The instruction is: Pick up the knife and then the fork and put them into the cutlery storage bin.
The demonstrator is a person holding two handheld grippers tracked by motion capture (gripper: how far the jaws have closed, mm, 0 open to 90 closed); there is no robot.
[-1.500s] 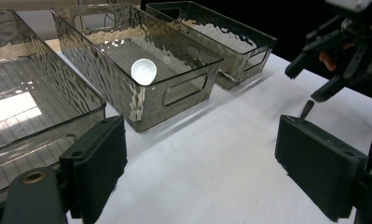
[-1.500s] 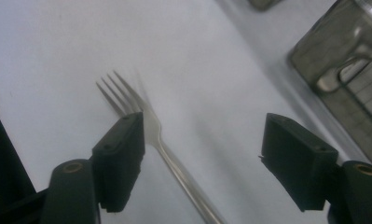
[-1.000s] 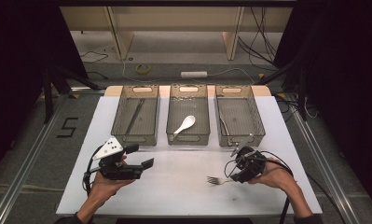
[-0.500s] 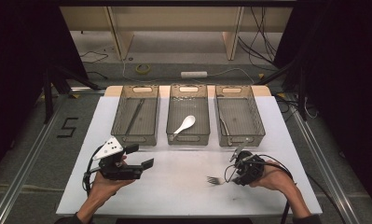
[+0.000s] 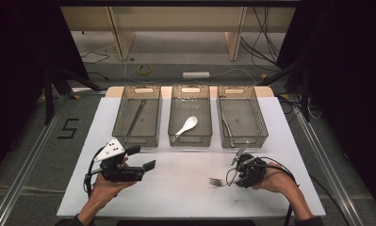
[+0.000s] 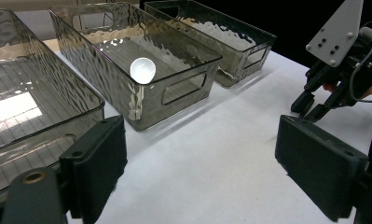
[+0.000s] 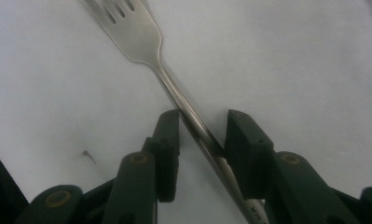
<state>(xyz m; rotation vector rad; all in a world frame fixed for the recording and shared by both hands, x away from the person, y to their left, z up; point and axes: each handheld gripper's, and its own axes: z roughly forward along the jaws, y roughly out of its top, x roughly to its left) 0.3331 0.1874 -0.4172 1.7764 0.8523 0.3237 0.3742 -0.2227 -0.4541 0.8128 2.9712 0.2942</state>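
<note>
While the left gripper [image 5: 141, 162] hangs idle at about 8 o'clock on the white tabletop [image 5: 185, 188], jaws spread wide with nothing between them, the action sits at 4 o'clock — the right gripper [image 7: 202, 135] is low over the slim stainless-steel fork [image 7: 141, 44].

Change over the last second: the right jaws have just been closing, and the fork's handle now runs diagonally through the gap between them. One black pad [image 7: 169, 140] looks to be touching or just beside the handle; the other pad stands slightly apart from it on the far side. Not yet a firm clamp, as far as the right gripper view tells. The high view shows the right hand [image 5: 270, 181] in much the same spot as a second ago, and the fork has not shifted: it lies flat on the table, tines pointing to 9 o'clock, handle under the gripper.

Reading: a pick-up is in hand, grasp step nearly complete. A little more closing should seat both pads.

Context — three smoky clear plastic bins [image 5: 190, 141] in a row at 12 o'clock. The middle one holds a white ceramic spoon [image 5: 186, 125]; the right bin [image 5: 242, 139] seems to hold a thin metal piece, too faint to name. Likely a cutlery sort, with the fork due for one of them.

Risk: the handle sits skewed across the pads, so it may pivot on lift.
</note>
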